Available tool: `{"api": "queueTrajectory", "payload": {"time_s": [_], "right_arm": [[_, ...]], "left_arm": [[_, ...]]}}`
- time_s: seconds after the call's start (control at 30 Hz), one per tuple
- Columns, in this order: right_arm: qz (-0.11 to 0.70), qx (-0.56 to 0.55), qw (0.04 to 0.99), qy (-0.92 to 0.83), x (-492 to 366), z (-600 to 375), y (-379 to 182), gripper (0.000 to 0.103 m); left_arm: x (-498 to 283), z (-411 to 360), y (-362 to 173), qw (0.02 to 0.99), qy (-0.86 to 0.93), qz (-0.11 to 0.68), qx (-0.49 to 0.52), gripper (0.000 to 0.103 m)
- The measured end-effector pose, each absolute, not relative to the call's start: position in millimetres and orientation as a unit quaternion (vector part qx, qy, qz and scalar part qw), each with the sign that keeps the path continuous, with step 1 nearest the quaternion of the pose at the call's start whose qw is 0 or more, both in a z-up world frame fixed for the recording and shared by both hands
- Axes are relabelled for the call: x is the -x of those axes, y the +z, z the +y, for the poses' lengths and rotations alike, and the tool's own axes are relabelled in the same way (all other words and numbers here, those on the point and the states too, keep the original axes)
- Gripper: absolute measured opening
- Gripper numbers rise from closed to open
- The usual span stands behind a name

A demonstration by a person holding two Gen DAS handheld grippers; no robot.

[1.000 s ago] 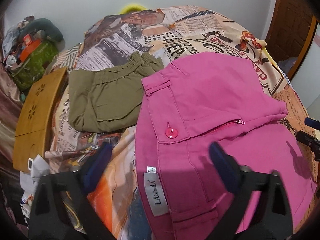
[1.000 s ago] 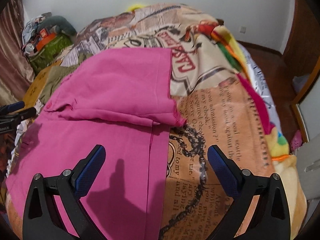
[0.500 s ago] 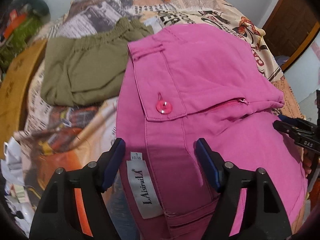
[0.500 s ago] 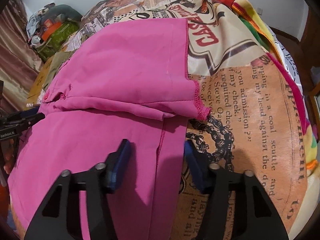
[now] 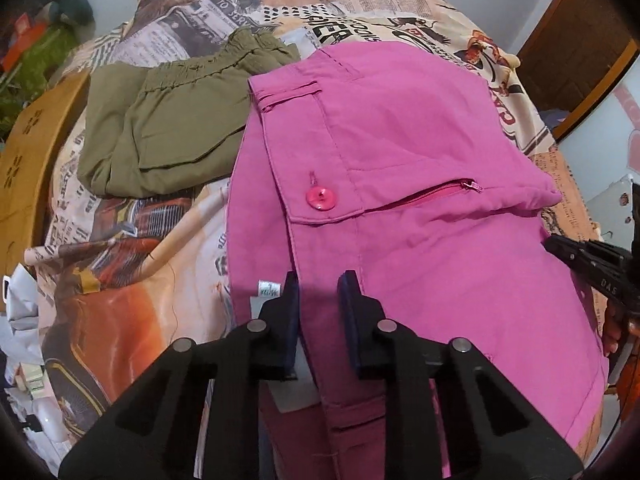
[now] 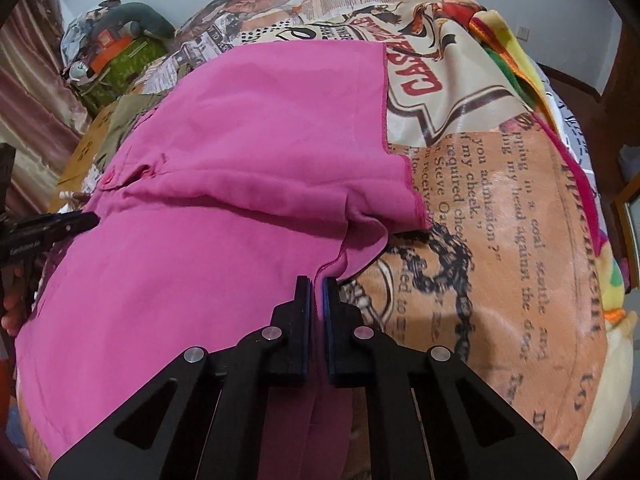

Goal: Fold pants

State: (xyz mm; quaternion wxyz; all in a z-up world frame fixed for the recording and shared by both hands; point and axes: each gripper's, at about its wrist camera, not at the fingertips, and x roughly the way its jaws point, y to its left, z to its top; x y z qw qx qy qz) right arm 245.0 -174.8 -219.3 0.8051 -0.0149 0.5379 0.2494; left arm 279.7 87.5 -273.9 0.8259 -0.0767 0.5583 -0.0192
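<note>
1. Two grippers sit at the near edge of the pink pants, one at each end of that edge, which suits lifting it as one line for a fold.
2. Left gripper: its jaws have just been closing and stand narrowly apart with the waistband between them, beside the white label; the fabric fills the gap, so I judge it clamped on the thick band.
3. Right gripper: its jaws have just been closing and are pressed together on the pants' hem edge, where the cloth puckers up into the pads.
4. Pants lie spread on the printed bedspread, with the far leg already laid over the near one; the pink button and zip pocket face up near the waist.
5. Olive shorts lie folded beside the waist end, touching or just beside it, apparently set aside as finished work.
6. Judgement: both holds are placed for carrying the near edge across; uneven lifting could skew the fold.
</note>
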Motion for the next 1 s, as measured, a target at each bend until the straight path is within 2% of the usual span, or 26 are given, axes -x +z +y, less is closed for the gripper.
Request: {"api": "queueTrajectory", "payload": {"time_s": [0.5, 0.6, 0.8, 0.93, 1.0], "right_arm": [[0.540, -0.013, 0.804, 0.250, -222.1, -182.7, -213.5, 0.006], [0.540, -0.013, 0.806, 0.243, -220.9, -186.8, -209.8, 0.012], [0.514, 0.013, 0.827, 0.226, -221.1, -192.4, -191.2, 0.024], [0.494, 0.007, 0.840, 0.222, -232.4, -197.5, -180.7, 0.037], [0.484, -0.001, 0.848, 0.217, -241.2, -201.0, -177.2, 0.040]], "left_arm": [[-268.0, 78.9, -270.9, 0.832, -0.008, 0.553, 0.037, 0.023], [-268.1, 80.5, -265.8, 0.831, 0.000, 0.555, 0.031, 0.030], [-273.0, 98.2, -247.1, 0.838, 0.004, 0.542, 0.060, 0.032], [-285.3, 100.1, -235.1, 0.848, 0.012, 0.527, 0.051, 0.041], [-291.7, 101.0, -233.7, 0.850, 0.014, 0.524, 0.050, 0.045]]}}
